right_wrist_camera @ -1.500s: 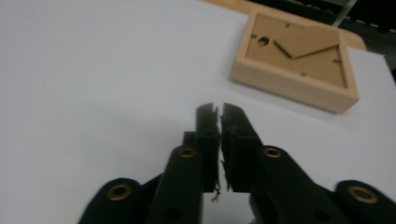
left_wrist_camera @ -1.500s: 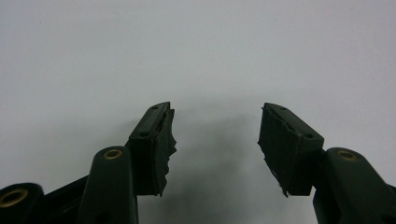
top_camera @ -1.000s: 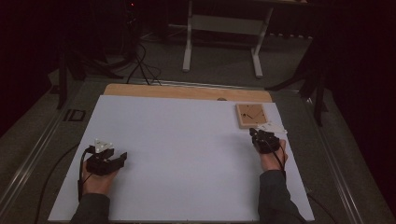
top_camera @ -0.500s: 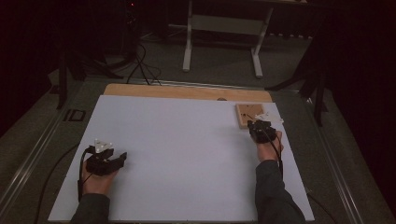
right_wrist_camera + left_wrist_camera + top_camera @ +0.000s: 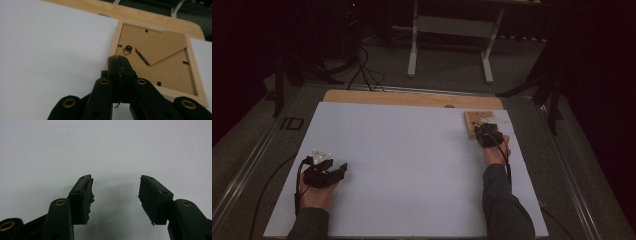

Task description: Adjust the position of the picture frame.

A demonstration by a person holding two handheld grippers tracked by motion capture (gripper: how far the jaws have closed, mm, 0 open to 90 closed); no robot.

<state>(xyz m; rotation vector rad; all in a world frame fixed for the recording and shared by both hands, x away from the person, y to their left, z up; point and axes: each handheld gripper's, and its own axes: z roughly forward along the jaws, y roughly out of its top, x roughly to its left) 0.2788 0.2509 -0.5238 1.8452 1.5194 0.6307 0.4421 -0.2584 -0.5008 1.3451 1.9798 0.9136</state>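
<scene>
A small wooden picture frame lies face down at the far right of the white board. Its brown backing carries a fold-out stand flap and a metal hanging ring. My right gripper is shut with nothing between its jaws. In the right gripper view its tips sit at the frame's near left edge, just short of the ring. My left gripper rests at the near left of the board. Its jaws stand open over bare white surface.
A strip of wooden tabletop shows beyond the board's far edge. Dark carpet surrounds the table, with a white desk leg frame and loose cables on the floor behind. A metal rail runs along the left side.
My right gripper has moved away from the person, up to the picture frame's near edge. The left gripper has stayed where it was.
</scene>
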